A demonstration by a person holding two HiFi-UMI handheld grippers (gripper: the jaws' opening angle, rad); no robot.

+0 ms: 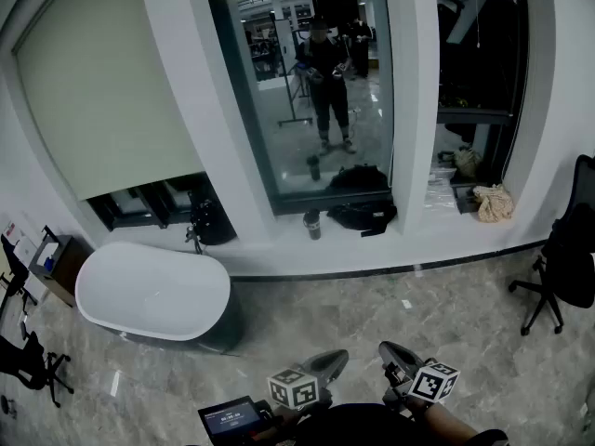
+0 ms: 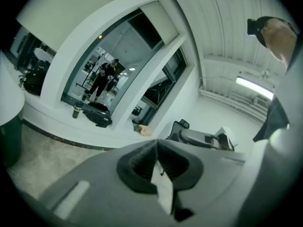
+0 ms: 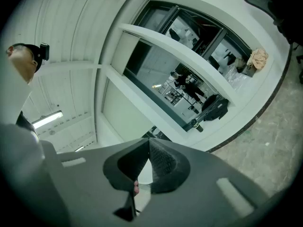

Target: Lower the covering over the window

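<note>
1. Both grippers sit low against the person's body, well back from the centre window (image 1: 307, 91): left gripper (image 1: 327, 362) and right gripper (image 1: 398, 353), aimed roughly level at it. Reads as a carry pose, nothing engaged.
2. Left gripper (image 2: 157, 144): jaws clenched together, nothing between them. Right gripper (image 3: 147, 144): same, closed and empty.
3. Blind (image 1: 93, 100) hangs in the bay left of the window, most of the way down, with a dark gap under its hem. Window itself is bare glass showing the person's reflection. Likely job is closing that gap or dropping a blind on the window; can't tell which, and no cord or pull is visible.
4. Sill (image 1: 279, 249) at the window's foot carries a bag (image 1: 363, 214) and a bottle (image 1: 312, 224). Tub (image 1: 153, 291) stands below-left of the window, under the blind, so any reach there goes over it.
5. Next move probably needs walking up and opening one jaw pair.
</note>
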